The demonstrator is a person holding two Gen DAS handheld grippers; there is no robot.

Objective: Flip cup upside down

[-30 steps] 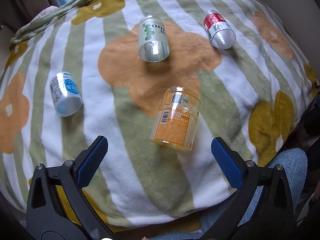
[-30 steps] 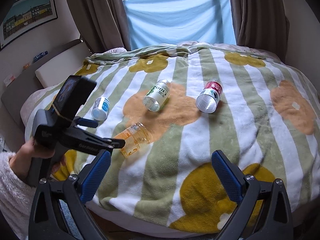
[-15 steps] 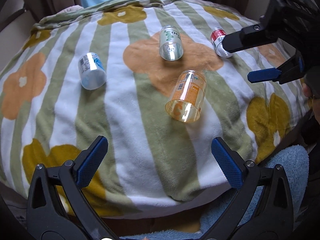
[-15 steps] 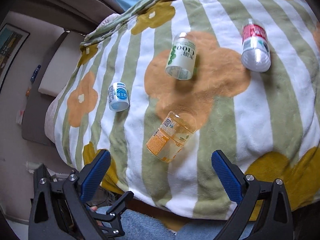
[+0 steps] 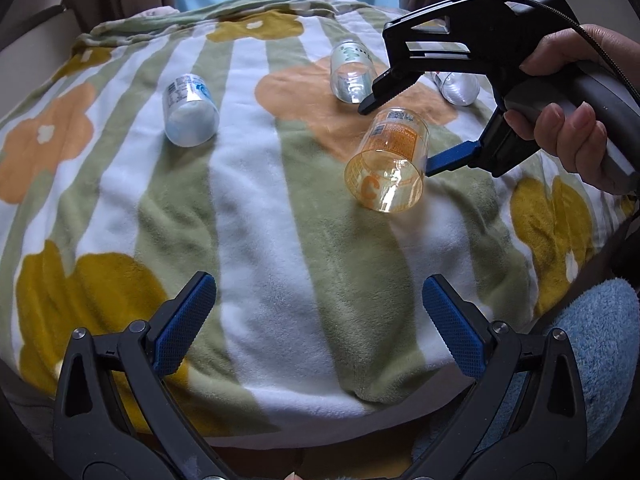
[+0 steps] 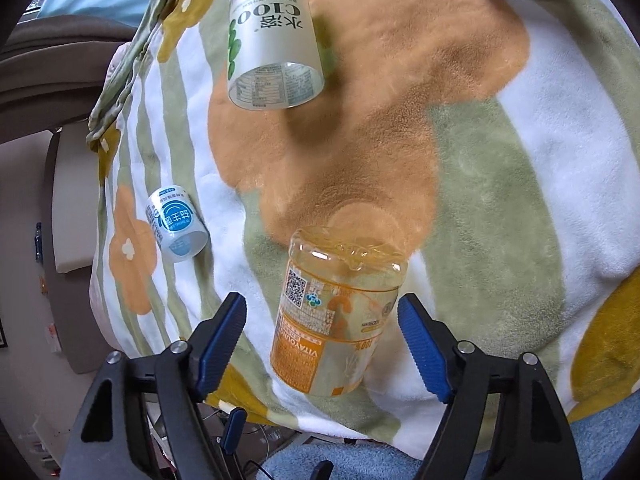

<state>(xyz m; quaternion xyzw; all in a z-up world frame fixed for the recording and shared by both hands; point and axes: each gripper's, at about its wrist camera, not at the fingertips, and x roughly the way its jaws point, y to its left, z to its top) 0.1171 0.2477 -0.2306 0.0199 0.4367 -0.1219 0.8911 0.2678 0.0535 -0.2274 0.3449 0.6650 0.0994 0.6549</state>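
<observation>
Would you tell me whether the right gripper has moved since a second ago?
Yes: the right gripper has closed in on the orange cup, which now lies between its open fingers.

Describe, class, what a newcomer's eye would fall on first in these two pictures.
The clear orange plastic cup lying on its side on the striped, flower-patterned fleece blanket, with the open right gripper straddling it, fingers either side. Behind it lie a green-labelled clear cup and, to the left, a blue-labelled white cup; the left gripper hangs open nearer the camera.

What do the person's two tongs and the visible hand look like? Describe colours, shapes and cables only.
Both tongs, left and right, have black angular frames with triangular cut-outs, silver pivot screws and blue textured pads. A black braided cable runs from the right one's grey handle. The right hand is bare.
</observation>
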